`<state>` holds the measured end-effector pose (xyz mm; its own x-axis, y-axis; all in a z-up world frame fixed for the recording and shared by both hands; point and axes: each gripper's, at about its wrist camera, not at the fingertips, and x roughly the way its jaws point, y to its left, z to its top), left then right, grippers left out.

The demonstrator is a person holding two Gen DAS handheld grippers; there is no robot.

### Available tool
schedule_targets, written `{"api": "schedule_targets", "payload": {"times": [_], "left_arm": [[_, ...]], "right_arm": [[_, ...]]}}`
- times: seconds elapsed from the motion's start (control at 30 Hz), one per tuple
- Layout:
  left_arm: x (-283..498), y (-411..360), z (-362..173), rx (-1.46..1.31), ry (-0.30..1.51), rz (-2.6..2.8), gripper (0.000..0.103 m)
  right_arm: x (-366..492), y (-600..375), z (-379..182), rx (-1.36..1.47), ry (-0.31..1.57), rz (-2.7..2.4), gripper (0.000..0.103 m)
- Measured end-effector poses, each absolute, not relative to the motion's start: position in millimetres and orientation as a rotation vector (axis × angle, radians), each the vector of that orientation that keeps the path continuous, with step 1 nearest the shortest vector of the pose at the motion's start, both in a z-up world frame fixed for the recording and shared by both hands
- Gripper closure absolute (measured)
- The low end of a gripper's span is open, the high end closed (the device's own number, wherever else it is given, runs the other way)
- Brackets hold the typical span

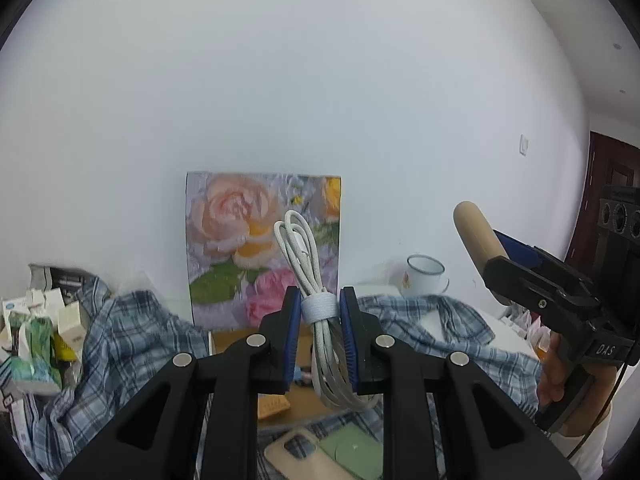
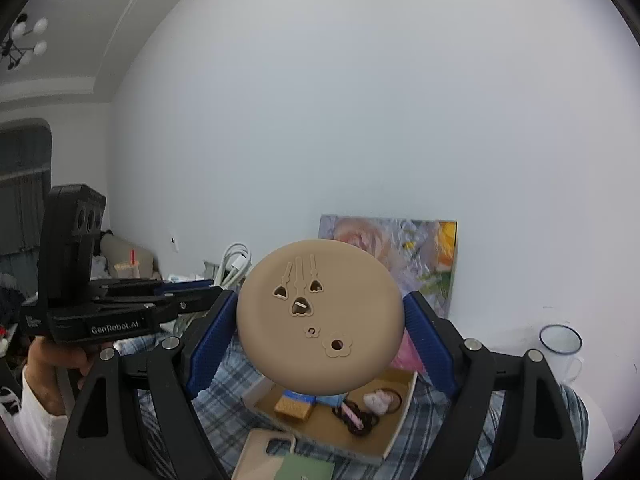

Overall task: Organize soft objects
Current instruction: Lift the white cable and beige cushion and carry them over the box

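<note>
Two tongs: left (image 1: 319, 320) grips one cable bundle (image 1: 316, 308), right (image 2: 320, 320) one disc (image 2: 319, 318).

Plain white wall (image 1: 320, 80) behind; floral painting (image 1: 240, 240) leaning against it. Dark red door (image 1: 608, 176) at right. Ceiling lamp (image 2: 24, 40), grey curtain (image 2: 24, 184) at left.

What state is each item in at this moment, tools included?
Left tool: shut on the cable bundle.
Cable bundle: coiled, strapped, held aloft.
Right tool: shut on the tan disc.
Tan disc: lifted, face toward camera.
Cardboard box: open, small items inside.
Enamel mug: upright.
Floral picture: leaning against wall.
</note>
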<state>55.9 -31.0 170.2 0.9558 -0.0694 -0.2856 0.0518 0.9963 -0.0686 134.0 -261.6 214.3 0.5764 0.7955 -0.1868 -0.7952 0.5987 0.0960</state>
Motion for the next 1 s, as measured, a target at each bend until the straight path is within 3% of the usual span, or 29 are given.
{"api": "schedule_targets", "payload": {"times": [0.5,1.0], "left_arm": [[114,-21,195,-0.053,0.258,-0.045,0.082],[187,12,129,-0.063,0.425,0.0,0.082]], "right_arm": [[192,-221,243,0.009,0.199,0.949,0.021],[249,-181,176,-0.031,0.391,0.929,0.021]]}}
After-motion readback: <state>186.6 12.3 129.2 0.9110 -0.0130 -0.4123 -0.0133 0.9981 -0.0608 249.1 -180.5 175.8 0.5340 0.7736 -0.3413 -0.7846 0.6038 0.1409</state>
